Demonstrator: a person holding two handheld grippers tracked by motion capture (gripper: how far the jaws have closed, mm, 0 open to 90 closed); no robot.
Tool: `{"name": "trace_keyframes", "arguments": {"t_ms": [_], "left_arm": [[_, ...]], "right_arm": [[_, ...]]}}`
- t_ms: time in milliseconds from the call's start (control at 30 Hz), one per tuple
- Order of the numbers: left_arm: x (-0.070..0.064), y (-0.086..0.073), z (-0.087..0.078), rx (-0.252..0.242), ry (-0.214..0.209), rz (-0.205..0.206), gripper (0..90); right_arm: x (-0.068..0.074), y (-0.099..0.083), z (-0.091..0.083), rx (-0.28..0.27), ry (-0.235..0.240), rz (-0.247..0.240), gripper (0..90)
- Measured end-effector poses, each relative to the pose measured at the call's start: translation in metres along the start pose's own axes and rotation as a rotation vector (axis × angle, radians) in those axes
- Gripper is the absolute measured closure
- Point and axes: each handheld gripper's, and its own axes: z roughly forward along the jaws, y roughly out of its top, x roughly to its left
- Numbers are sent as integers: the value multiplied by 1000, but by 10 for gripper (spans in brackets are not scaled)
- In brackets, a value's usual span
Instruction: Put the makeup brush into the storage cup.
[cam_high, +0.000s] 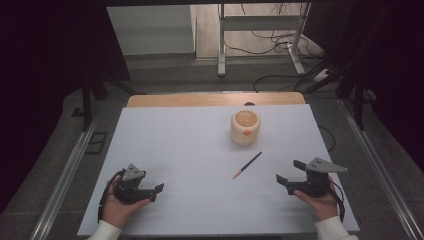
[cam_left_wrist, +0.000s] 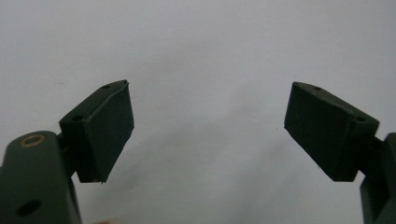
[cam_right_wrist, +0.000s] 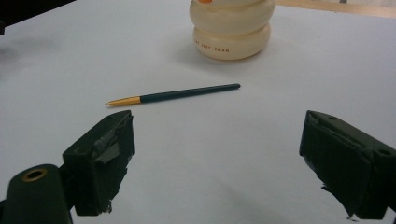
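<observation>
A dark green pen with a gold tip (cam_high: 247, 165) lies flat on the white table (cam_high: 190, 150), its gold end toward the near side; in the right gripper view the pen (cam_right_wrist: 177, 94) lies just beyond the jaws. Behind it stands a cream ribbed pot (cam_high: 245, 127) with an orange spot, seen closer as the pot (cam_right_wrist: 232, 28). My right gripper (cam_high: 290, 171) rests near the front right, open and empty, to the right of the pen. My left gripper (cam_high: 158, 192) rests at the front left, open, nothing between its jaws (cam_left_wrist: 208, 130).
A wooden strip (cam_high: 215, 99) borders the table's far edge. Metal rails (cam_high: 70, 165) run along both sides. Beyond are a desk frame (cam_high: 260, 35) and cables on the floor.
</observation>
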Motion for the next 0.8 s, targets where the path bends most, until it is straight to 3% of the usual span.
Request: {"name": "trace_keyframes", "arguments": {"t_ms": [400, 800], "left_arm": [[0, -3, -4, -3, 3, 18, 162], [-3, -2, -2, 4, -2, 28, 162]], "right_arm": [[2, 1, 1, 19, -19, -14, 108], [4, 1, 1, 27, -9, -29, 110]]}}
